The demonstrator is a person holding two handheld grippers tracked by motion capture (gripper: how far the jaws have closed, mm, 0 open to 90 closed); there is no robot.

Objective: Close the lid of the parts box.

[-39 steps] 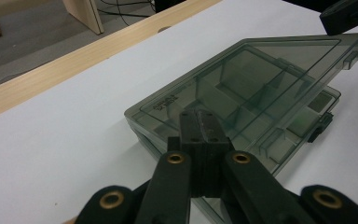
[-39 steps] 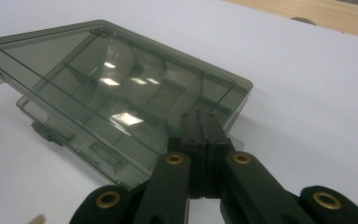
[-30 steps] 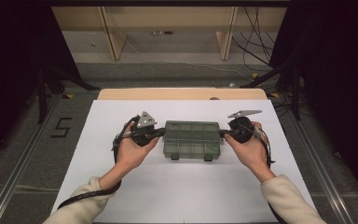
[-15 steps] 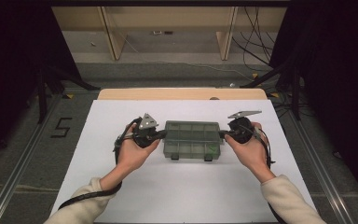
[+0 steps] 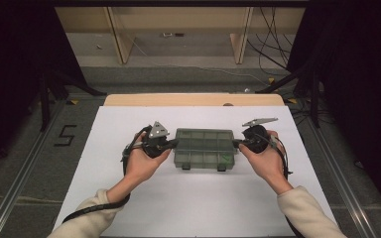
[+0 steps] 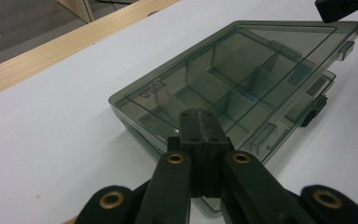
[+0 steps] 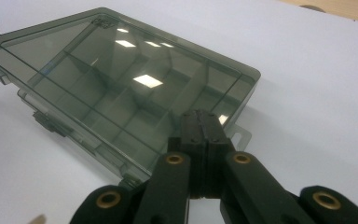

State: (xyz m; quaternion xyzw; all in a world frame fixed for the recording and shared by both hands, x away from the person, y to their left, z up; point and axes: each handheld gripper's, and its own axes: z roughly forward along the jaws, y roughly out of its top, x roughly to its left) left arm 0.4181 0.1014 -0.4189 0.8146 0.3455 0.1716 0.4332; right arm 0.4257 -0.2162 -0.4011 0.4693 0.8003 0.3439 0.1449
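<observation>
Compartment box lay long-axis crosswise on counter, L gripper & R gripper at opposite short ends, jaws together.

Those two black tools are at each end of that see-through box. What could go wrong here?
The fingers of the left gripper and right gripper are shut, tips at the ends of the box. A push could slide it across the white table. Its lid looks slightly raised in the left gripper view and might pop open.
</observation>
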